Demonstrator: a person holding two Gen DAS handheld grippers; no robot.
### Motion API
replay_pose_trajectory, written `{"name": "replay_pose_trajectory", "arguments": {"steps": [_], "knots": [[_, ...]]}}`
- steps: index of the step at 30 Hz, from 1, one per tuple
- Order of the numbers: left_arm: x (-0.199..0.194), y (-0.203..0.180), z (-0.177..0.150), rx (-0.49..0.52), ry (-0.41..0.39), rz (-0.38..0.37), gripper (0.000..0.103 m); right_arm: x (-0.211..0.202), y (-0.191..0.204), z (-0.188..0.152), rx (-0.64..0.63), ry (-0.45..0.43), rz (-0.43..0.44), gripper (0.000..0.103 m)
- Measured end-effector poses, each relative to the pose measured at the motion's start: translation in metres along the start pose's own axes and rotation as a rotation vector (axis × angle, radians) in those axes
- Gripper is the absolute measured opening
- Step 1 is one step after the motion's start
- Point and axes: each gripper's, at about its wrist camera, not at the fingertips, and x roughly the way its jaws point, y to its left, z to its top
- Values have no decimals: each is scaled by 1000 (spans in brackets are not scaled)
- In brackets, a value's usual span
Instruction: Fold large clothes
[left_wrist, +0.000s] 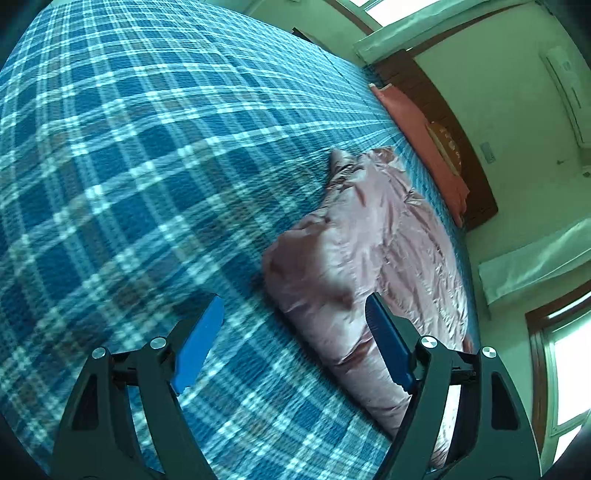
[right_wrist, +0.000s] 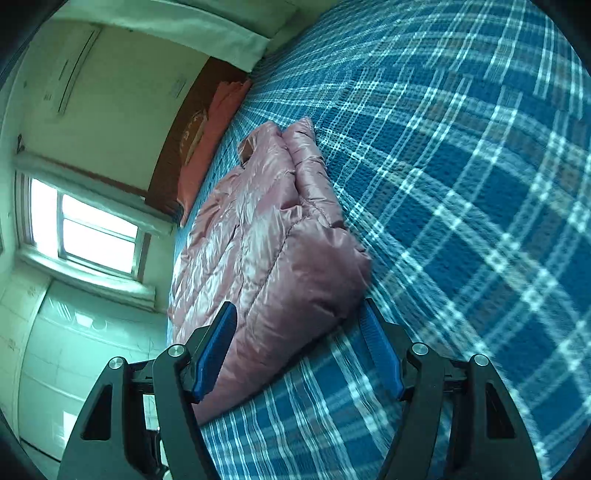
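Lying on a bed (left_wrist: 129, 166) w/ a blue-and-white checked cover, a shiny pink padded jacket (left_wrist: 373, 258) sits bunched and partly folded near the bed's side edge, its length running toward the headboard (left_wrist: 454, 147). A salmon pillow (left_wrist: 424, 147) leans against that dark wood headboard at the bed's head end, apart from the jacket.

Left gripper (left_wrist: 295, 314): blue pads spread wide, nothing between them, over bare cover just beside the jacket's near corner.

Right gripper (right_wrist: 299, 321): also wide, jaws straddling the jacket's (right_wrist: 273, 236) puffy near corner; left pad sits in front of the fabric, but can't tell if either pad touches it. No squeeze visible.

Bkgd: pale walls, a bright window (right_wrist: 92, 229), white curtain (right_wrist: 166, 33). Checked cover is motion-blurred in both views.
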Motion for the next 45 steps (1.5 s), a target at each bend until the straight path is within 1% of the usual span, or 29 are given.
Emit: {"name": "replay_pose_trajectory", "arguments": {"steps": [2,4,5,6,7,8,9,10,11,12,14,17,21,27,30,34,41,45], "knots": [[13,-5,2,-37,15,-7,80,9,4,3,12,-30,8,69],[17,-7,4,-74,-23,6,80,18,4,7,36,-62,7,69],[18,-7,5,-84,-37,5,77,21,5,8,39,-72,-1,69],[20,-8,6,-90,-52,-3,57,24,8,10,33,-76,-14,67],[25,-9,8,-90,-38,-21,48,26,11,11,21,-80,-26,65],[30,-9,10,-98,-20,-19,40,29,14,11,7,-76,-38,55],[32,-8,11,-110,-18,-13,34,33,15,15,9,-67,-34,45],[34,-8,12,-107,-20,-17,30,38,14,17,17,-58,-26,39],[36,-10,13,-88,-13,-31,20,39,13,18,25,-50,-13,31],[37,-12,14,-72,-10,-30,16,39,12,19,28,-48,2,27],[34,-13,15,-43,-10,-39,12,37,15,19,9,-50,14,22],[26,-11,16,-25,-12,-45,9,27,15,14,-8,-49,20,20],[3,-4,12,2,-19,-41,9,9,15,4,-20,-37,28,20],[-42,24,-3,6,-10,-26,9,-16,10,-15,-48,-2,19,20],[-58,34,-9,9,-1,-18,9,-29,4,-24,-55,12,17,20],[-82,58,-22,24,4,-10,9,-44,-2,-38,-65,30,11,20],[-100,82,-32,22,19,5,9,-59,-16,-58,-73,62,8,20],[-106,93,-35,23,22,6,9,-57,-22,-58,-66,66,7,20]]}}
